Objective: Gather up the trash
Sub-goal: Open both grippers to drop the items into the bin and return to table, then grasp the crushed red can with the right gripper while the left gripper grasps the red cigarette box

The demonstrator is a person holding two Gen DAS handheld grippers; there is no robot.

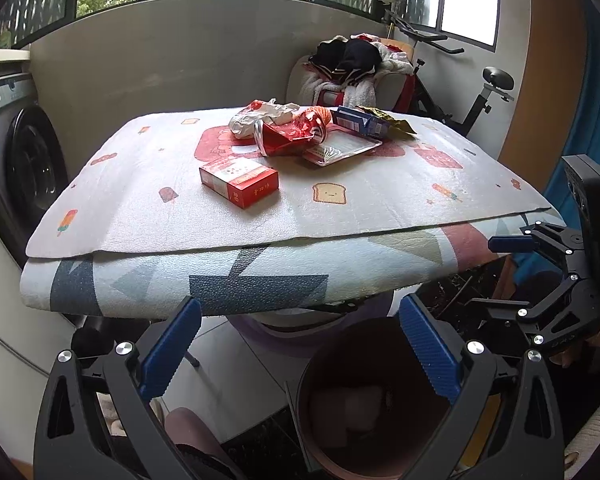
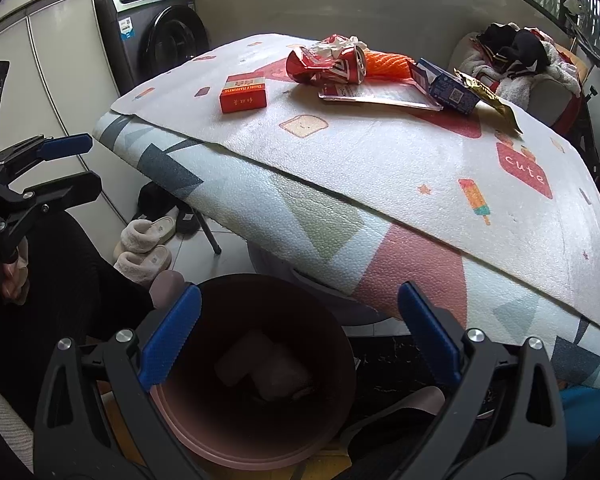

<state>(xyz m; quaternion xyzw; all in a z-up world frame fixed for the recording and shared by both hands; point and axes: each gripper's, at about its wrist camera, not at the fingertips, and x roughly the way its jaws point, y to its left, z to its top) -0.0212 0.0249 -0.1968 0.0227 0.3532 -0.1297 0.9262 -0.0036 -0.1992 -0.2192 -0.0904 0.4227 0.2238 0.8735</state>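
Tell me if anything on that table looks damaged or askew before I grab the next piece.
The red can is crushed and lies on its side against the crumpled wrapper. The blue carton is torn open. The top mat sits skewed on the patterned mat beneath. The red box looks intact.

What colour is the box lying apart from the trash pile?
Red with a paler top, the box shows best in the right wrist view.
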